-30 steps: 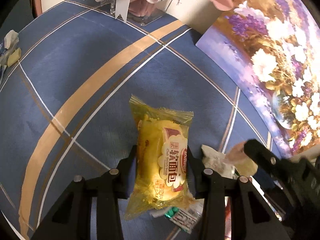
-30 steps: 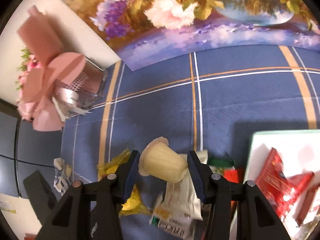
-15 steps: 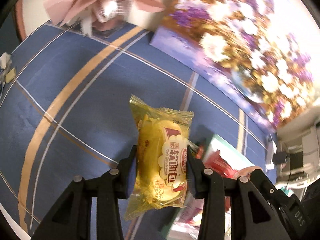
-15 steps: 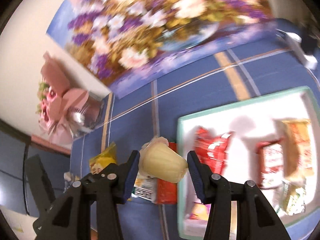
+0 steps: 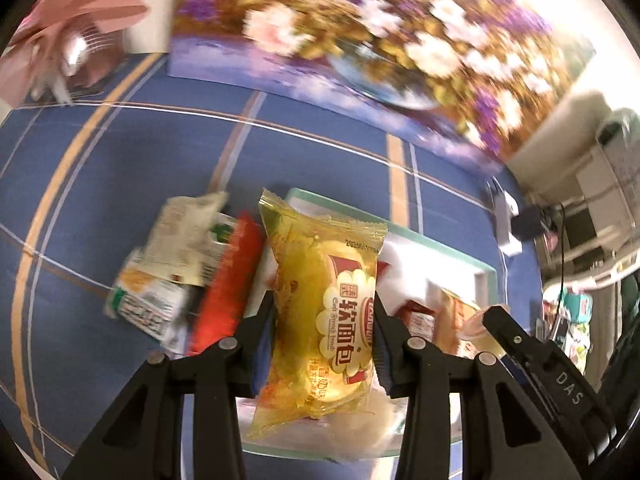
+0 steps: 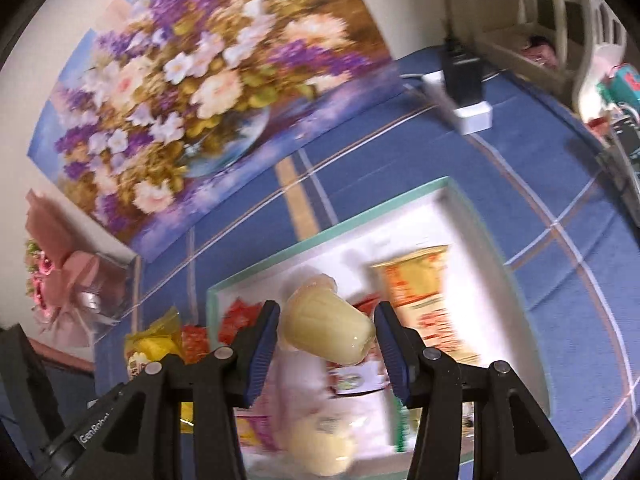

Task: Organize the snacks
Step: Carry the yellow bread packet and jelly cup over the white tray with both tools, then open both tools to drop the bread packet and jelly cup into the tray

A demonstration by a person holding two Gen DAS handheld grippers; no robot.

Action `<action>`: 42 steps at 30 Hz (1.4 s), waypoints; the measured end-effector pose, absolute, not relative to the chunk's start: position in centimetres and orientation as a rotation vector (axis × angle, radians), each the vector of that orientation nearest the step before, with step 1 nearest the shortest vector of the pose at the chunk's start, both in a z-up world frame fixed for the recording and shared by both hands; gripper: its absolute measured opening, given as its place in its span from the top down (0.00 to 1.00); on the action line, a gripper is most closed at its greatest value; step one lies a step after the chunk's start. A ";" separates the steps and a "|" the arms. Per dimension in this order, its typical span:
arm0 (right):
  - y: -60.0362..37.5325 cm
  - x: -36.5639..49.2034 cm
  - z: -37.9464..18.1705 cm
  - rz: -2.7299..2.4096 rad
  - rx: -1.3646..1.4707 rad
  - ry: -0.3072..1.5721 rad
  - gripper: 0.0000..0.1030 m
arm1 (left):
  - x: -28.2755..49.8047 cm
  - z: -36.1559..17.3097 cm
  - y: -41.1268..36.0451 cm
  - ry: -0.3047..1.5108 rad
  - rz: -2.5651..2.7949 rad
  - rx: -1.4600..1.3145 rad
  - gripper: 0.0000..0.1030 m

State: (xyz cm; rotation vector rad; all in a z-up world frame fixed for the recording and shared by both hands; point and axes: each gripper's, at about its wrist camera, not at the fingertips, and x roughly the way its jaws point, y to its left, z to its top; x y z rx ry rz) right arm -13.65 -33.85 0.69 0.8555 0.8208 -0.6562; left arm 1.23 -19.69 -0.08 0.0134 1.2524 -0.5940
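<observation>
Left gripper (image 5: 325, 316) clamped on yellow bread packet (image 5: 324, 320), right gripper (image 6: 326, 340) pinching jelly cup (image 6: 326, 334), both above white tray (image 6: 456, 200); beyond, loose snacks (image 5: 176, 264) on cloth. Likely risk: slick cup slipping, rolling off crowded tray

Your left gripper (image 5: 326, 320) carries the bread pack (image 5: 324, 312) over the tray's (image 5: 448, 248) near-left corner; loose packets (image 5: 180, 276) lie left of the tray on the cloth (image 5: 120, 168). Your right gripper (image 6: 326, 344) carries the jelly cup (image 6: 328, 334) above the tray (packets inside), painting (image 6: 192, 84) behind.
</observation>
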 end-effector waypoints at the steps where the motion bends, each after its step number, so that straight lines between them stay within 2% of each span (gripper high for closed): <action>1: -34.0 -13.8 0.5 -0.663 0.850 0.828 0.50 | 0.8 -0.2 -20.3 1.253 -0.605 0.029 0.58; 9: -34.3 -13.9 -1.5 -0.682 0.842 0.913 0.50 | -1.6 -2.1 -22.9 1.288 -0.647 0.116 0.58; 21: -33.6 -13.8 -1.7 -0.658 0.841 0.949 0.50 | -1.5 -2.3 -21.9 1.320 -0.619 0.105 0.56; 25: -33.5 -13.7 -1.6 -0.647 0.839 0.952 0.50 | -1.1 -1.7 -20.9 1.312 -0.606 0.083 0.48; 29: -33.3 -13.6 -1.5 -0.651 0.821 0.968 0.49 | -0.7 -1.0 -20.0 1.292 -0.587 0.072 0.46; 31: -33.2 -13.4 -1.3 -0.650 0.809 0.969 0.49 | -0.5 -0.8 -19.4 1.284 -0.574 0.067 0.39; 32: -33.2 -13.4 -1.2 -0.648 0.809 0.967 0.49 | -0.3 -0.8 -19.1 1.282 -0.564 0.066 0.37; 34: -32.9 -13.2 -1.0 -0.645 0.798 0.968 0.40 | 0.0 -1.0 -18.7 1.279 -0.541 0.066 0.36; 38: -32.2 -12.5 -0.9 -0.638 0.754 0.986 0.37 | 0.9 -1.5 -17.5 1.285 -0.473 0.064 0.36; 40: -31.8 -12.1 -0.8 -0.637 0.716 1.000 0.31 | 1.4 -1.6 -16.8 1.272 -0.436 0.082 0.35; 42: -31.2 -11.6 -0.7 -0.633 0.673 1.013 0.25 | 1.9 -1.5 -16.1 1.243 -0.384 0.116 0.30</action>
